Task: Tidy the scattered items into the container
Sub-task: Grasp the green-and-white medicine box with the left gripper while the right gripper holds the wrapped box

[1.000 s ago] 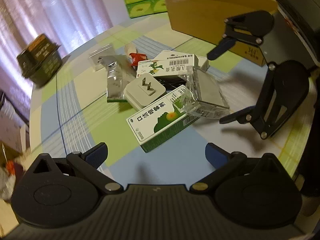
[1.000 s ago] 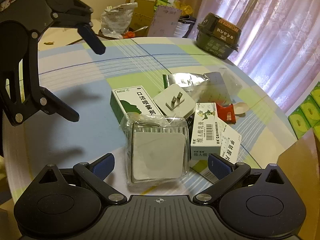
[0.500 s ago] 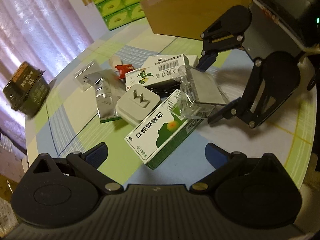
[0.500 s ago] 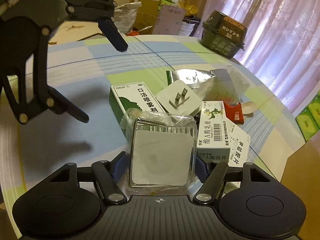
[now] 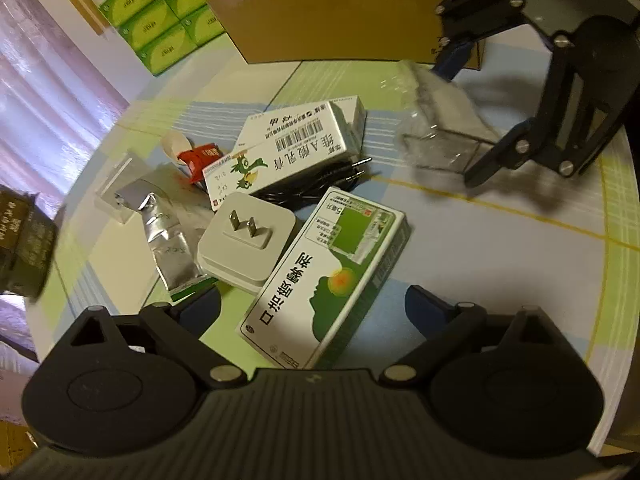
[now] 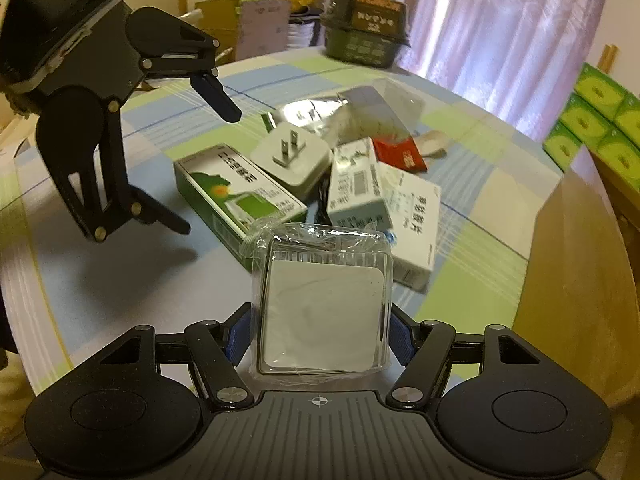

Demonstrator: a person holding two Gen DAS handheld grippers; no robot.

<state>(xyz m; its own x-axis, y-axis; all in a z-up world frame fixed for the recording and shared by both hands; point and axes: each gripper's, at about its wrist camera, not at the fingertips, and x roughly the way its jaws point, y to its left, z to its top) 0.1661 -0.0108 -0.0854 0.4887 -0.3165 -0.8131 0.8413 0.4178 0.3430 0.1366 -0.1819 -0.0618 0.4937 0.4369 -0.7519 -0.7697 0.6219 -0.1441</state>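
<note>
Claw on the right (image 6: 320,330) is clamped on the plastic-wrapped square pack (image 6: 322,300), both blue pads pressing its sides, lifted clear of the table (image 6: 120,280), likely for carrying to the cardboard box (image 6: 580,280) at three o'clock. Its wrap is clear and crinkled over a white face. The left claw (image 5: 312,304) hangs spread apart over the green medicine box (image 5: 328,276).

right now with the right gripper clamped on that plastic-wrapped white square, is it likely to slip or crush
The plastic-wrapped white square looks boxy and flat-sided, so it probably won't crush. Its glossy, crinkled film could be slippery against the right gripper. The loose wrap at its top edge may shift or flex a little, though the body seems stiff.
</note>
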